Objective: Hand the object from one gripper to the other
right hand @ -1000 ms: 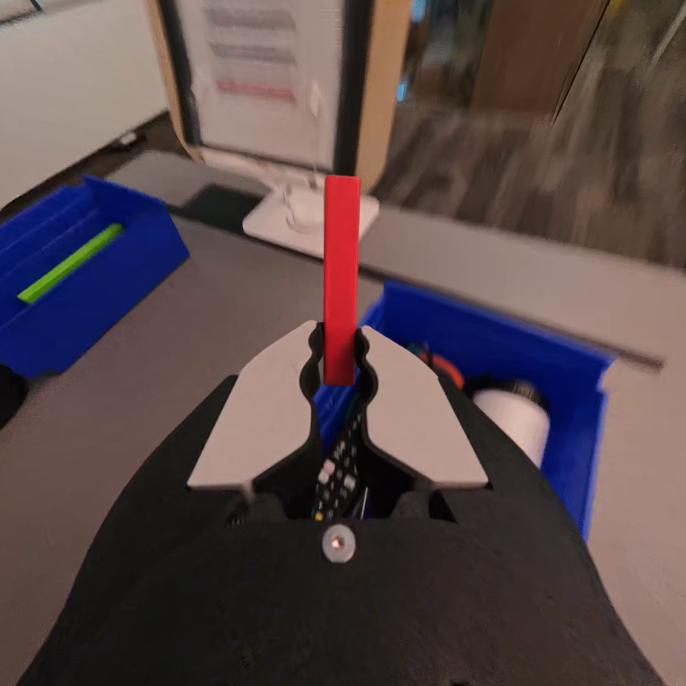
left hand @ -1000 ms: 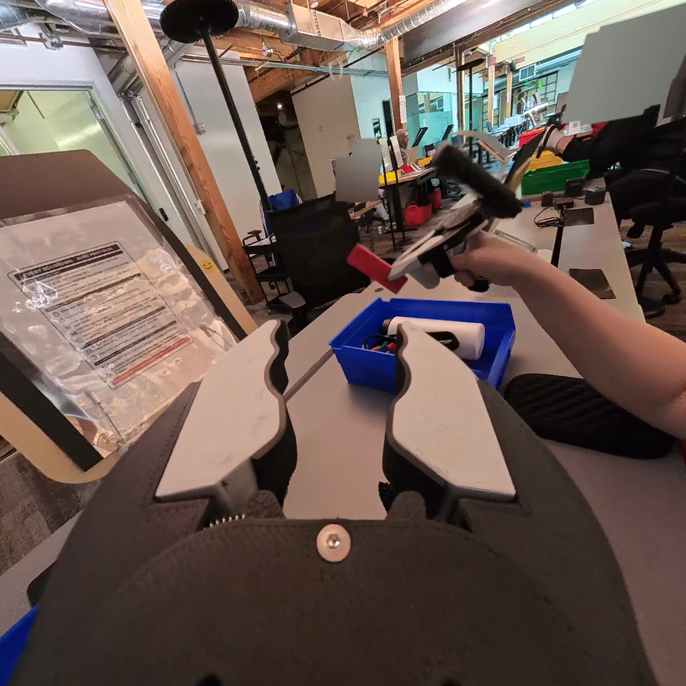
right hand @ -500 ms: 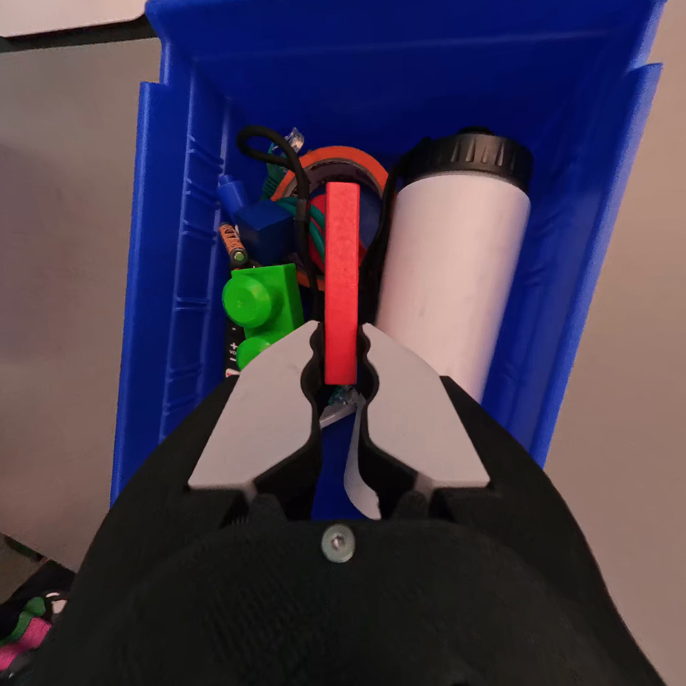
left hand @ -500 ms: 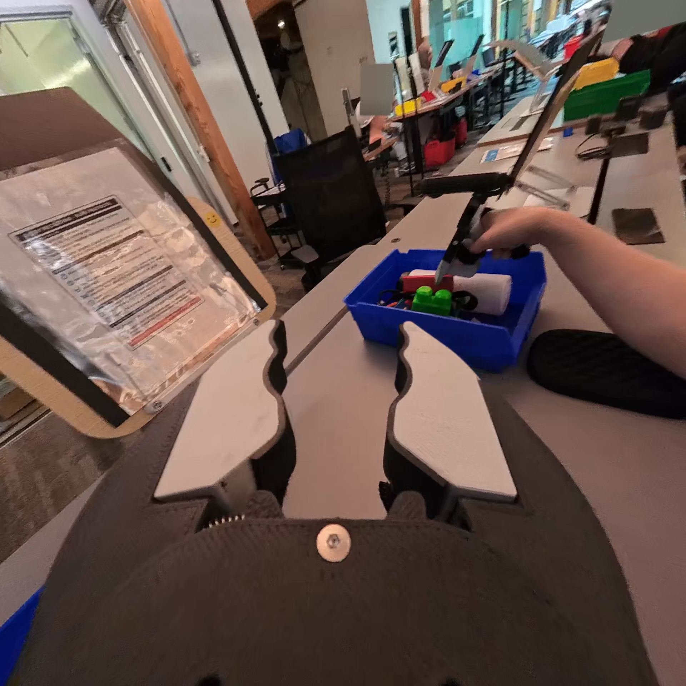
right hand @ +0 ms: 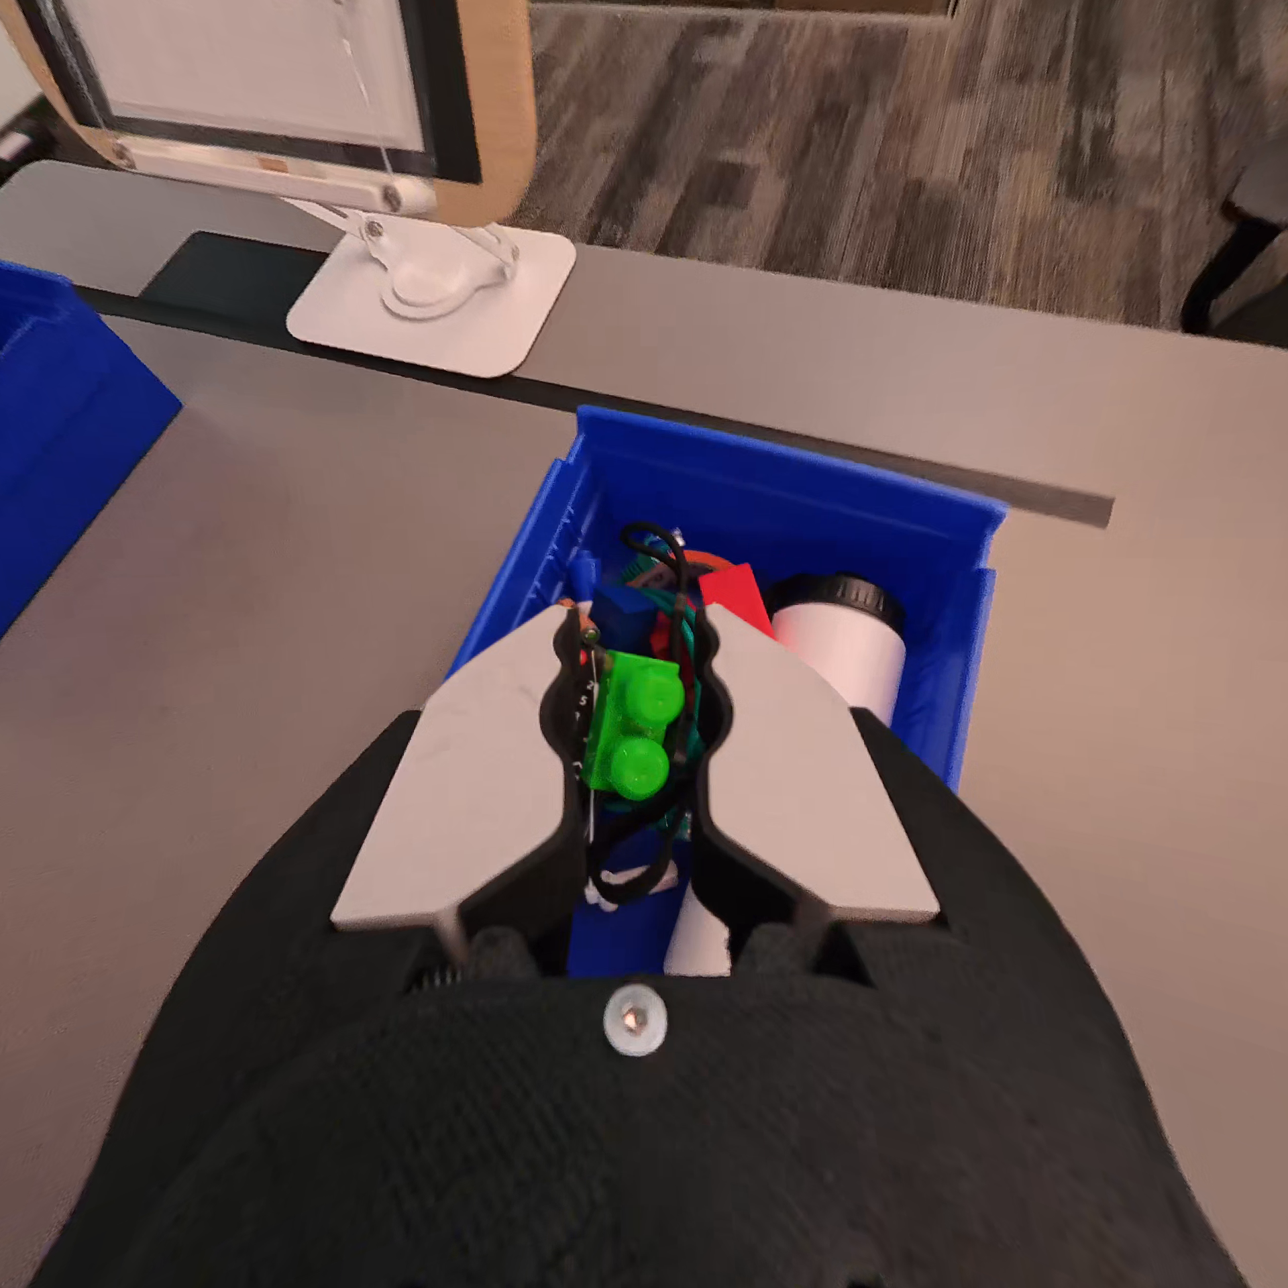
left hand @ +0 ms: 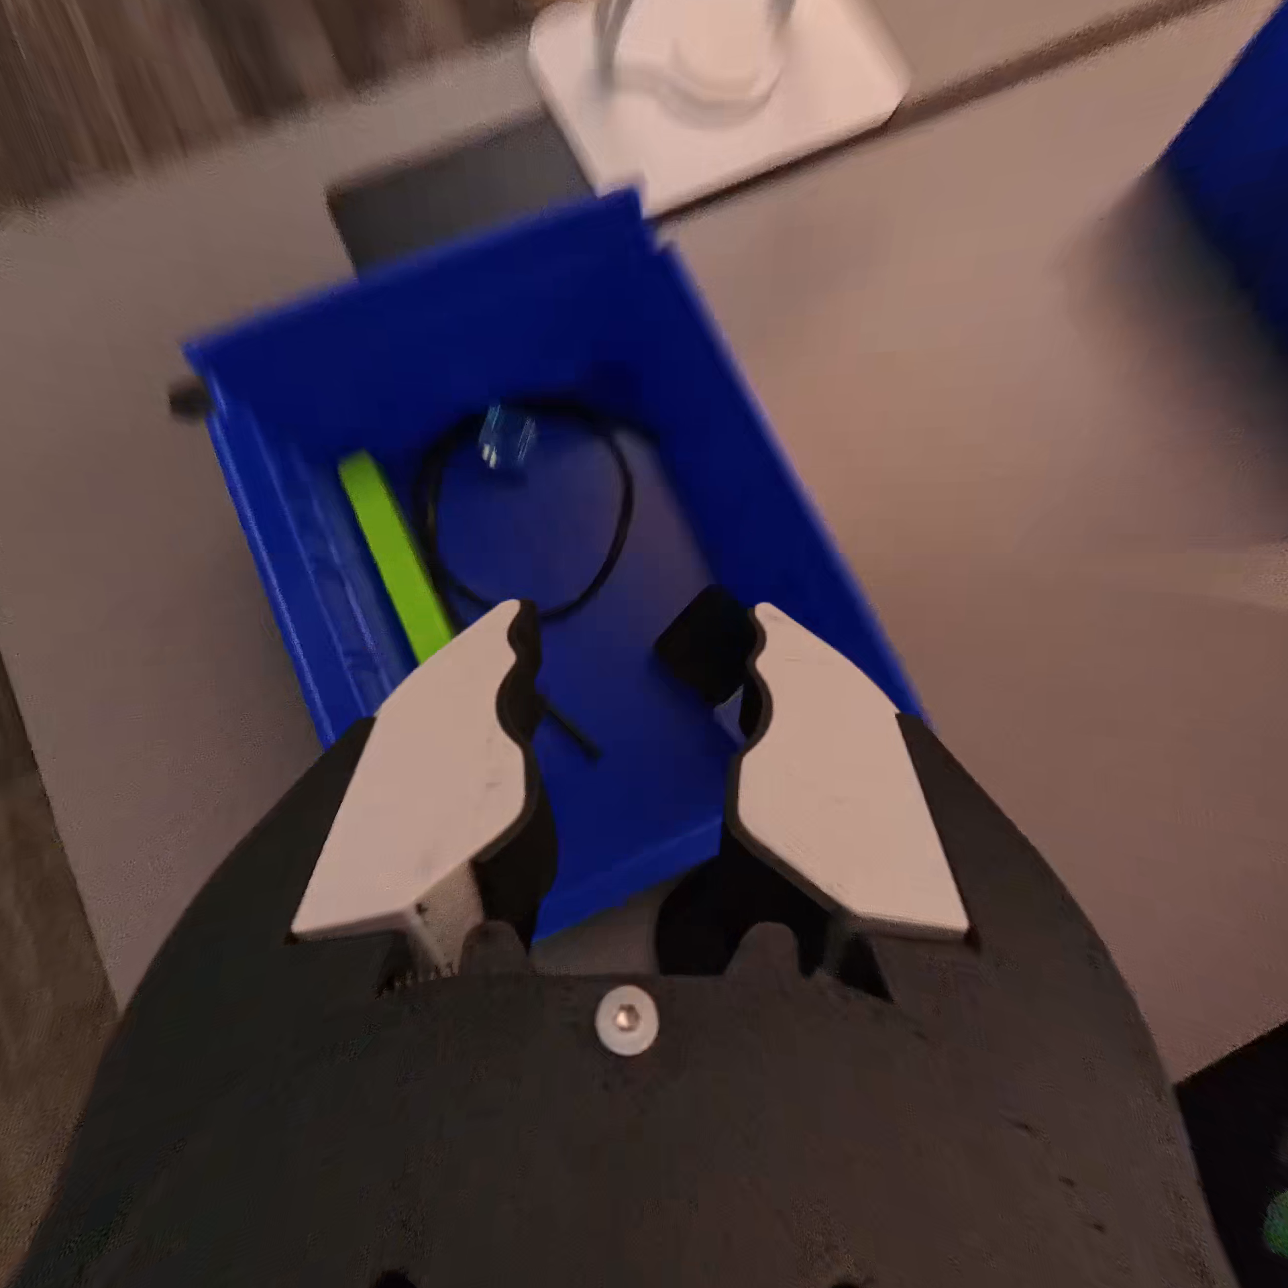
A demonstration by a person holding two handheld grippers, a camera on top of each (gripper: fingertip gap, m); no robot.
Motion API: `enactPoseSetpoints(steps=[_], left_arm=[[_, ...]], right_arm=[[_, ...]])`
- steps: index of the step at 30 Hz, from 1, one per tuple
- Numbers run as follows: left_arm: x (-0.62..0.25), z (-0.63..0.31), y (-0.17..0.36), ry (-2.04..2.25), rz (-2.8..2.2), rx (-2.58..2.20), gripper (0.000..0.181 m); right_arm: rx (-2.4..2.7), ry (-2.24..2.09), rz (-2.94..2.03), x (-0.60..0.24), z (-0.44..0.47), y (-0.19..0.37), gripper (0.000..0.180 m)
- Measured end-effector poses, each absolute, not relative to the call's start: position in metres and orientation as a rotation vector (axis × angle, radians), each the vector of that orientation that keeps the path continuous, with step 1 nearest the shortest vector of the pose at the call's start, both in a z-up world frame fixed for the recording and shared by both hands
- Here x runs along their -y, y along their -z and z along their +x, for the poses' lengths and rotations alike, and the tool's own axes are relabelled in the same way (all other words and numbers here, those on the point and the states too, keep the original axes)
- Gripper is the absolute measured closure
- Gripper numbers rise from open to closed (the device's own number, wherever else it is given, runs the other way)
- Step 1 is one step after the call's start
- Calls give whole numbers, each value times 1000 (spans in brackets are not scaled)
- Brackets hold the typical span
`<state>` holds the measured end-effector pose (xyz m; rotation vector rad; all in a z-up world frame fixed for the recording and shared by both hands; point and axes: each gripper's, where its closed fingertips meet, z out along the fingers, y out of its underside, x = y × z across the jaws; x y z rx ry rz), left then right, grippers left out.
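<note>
Lying in the right-hand blue bin [right hand: 962, 557], the red block [right hand: 732, 589] rests loose among the clutter, wedged between a white cylinder with a black cap [right hand: 840, 645] and a tangle of green and black cable [right hand: 679, 627], and neither gripper holds it. The right gripper [right hand: 638, 624] hangs above that bin with its jaws parted and nothing between them; a green two-stud brick [right hand: 631, 725] shows in the gap but lies below in the bin, not gripped. The left gripper [left hand: 638, 617] hovers over a second blue bin [left hand: 446, 307], jaws wide apart and empty, above a lime-green bar [left hand: 394, 557] against the bin's left wall, a thin black cable loop [left hand: 620, 488] and a small black piece [left hand: 704, 645] near the right fingertip; this view is blurred by motion, so finer detail cannot be told. Both bins stand well apart on the grey table [right hand: 279, 557], with a white stand [right hand: 432, 307] carrying a framed sheet at its far edge. With the block set down and both pairs of jaws empty, this handover looks finished, and the step in hand seems to be choosing another object. A next pick from the left bin would call for lowering the open jaws squarely over one item, most likely the bar, aligning them across its narrow width and closing without snagging the cable loop beside it.
</note>
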<state>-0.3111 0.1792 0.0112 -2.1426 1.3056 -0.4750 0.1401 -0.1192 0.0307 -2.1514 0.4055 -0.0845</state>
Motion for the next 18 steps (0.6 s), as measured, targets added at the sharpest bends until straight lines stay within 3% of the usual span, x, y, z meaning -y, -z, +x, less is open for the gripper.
enactPoseSetpoints(steps=[6,10,18], left_arm=[[-164,-284,67,603,-2211,-1728,133],[-158,-285,107,447,-2102,-2006,131],[-148,-278,134,582,-2063,-2130,111]], right_arm=[[-353,89,-2172,110,133,-26,147],[-354,111,-2226,113,138,-15,147],[-348,70,-2253,114,138,-8,151]])
